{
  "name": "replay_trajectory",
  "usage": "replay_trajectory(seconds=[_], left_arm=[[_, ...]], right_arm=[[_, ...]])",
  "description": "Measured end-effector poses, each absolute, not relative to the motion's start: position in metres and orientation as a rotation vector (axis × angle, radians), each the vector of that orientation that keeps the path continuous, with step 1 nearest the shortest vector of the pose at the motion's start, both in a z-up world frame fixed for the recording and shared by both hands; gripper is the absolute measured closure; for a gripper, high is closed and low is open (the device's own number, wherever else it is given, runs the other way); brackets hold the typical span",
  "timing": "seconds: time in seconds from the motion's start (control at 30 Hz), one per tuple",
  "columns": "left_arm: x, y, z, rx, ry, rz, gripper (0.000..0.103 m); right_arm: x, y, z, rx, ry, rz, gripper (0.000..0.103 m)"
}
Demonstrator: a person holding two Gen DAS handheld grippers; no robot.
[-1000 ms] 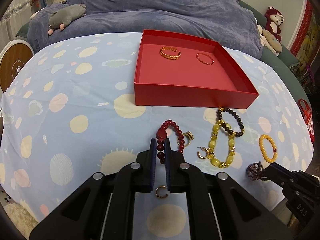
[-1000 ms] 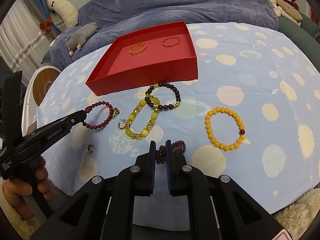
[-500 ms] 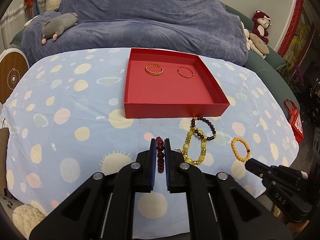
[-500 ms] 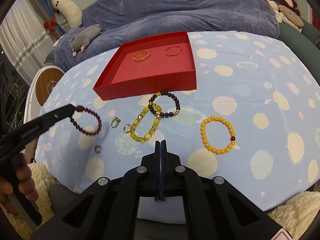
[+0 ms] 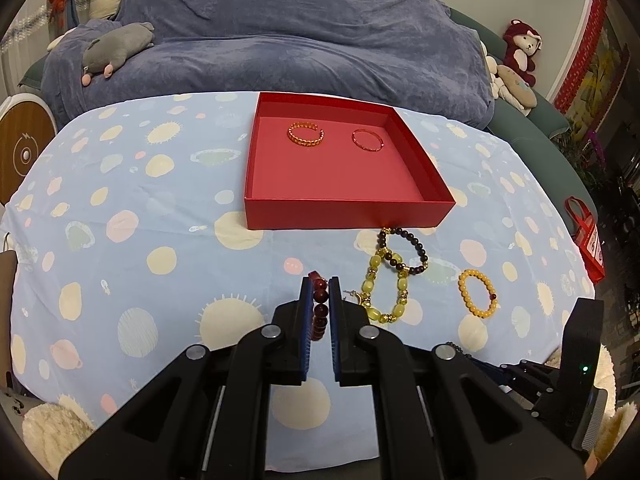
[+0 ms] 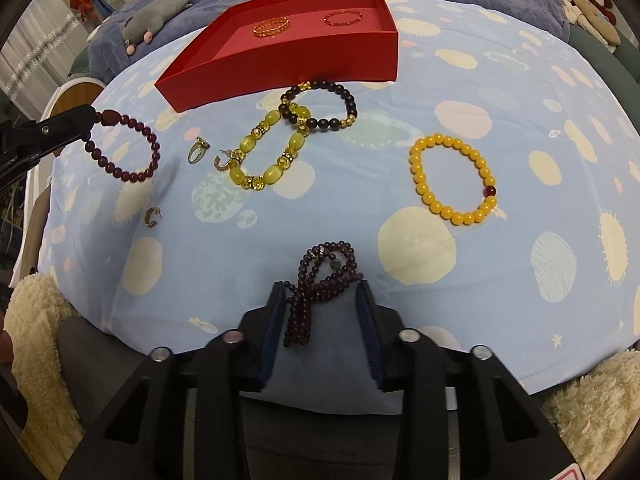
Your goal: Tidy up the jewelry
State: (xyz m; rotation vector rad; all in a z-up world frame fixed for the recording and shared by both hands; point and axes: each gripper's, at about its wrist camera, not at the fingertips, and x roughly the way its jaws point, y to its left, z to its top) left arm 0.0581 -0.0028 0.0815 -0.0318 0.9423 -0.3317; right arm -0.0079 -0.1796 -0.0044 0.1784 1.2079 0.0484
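Dark-red bead bracelet (image 6: 122, 148) | pinched in left tool (image 5: 320, 286) | lifted

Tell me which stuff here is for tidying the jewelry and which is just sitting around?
For the job:
red box
dark red bead bracelet, gripped by the left gripper
purple bead strand, between the right gripper's open jaws
yellow bracelet
green-yellow bracelet
dark brown bracelet
ring
earrings

Just lying about:
grey plush toy
blue blanket
red teddy
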Motion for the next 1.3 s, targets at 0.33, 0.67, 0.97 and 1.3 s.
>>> replay_trajectory(seconds=[0.33, 0.67, 0.97, 1.3], left_arm=[[0.058, -0.004, 0.083, -0.024, 0.948, -0.343, 0.095], [0.102, -0.022, 0.134, -0.022, 0.857, -0.419, 0.095], [0.198, -0.058, 0.150, -0.018, 0.807, -0.456, 0.095], [0.219, -0.053, 0.126, -0.026, 0.823, -0.425, 0.095]], right_arm=[[-0.007, -0.181, 0.014, 0.198, 1.154, 0.078, 0.096], [0.055, -0.200, 0.097, 0.211, 0.956, 0.118, 0.099], [0.172, -0.205, 0.132, 0.143, 0.838, 0.145, 0.102], [0.130, -0.215, 0.066, 0.146, 0.987, 0.096, 0.073]])
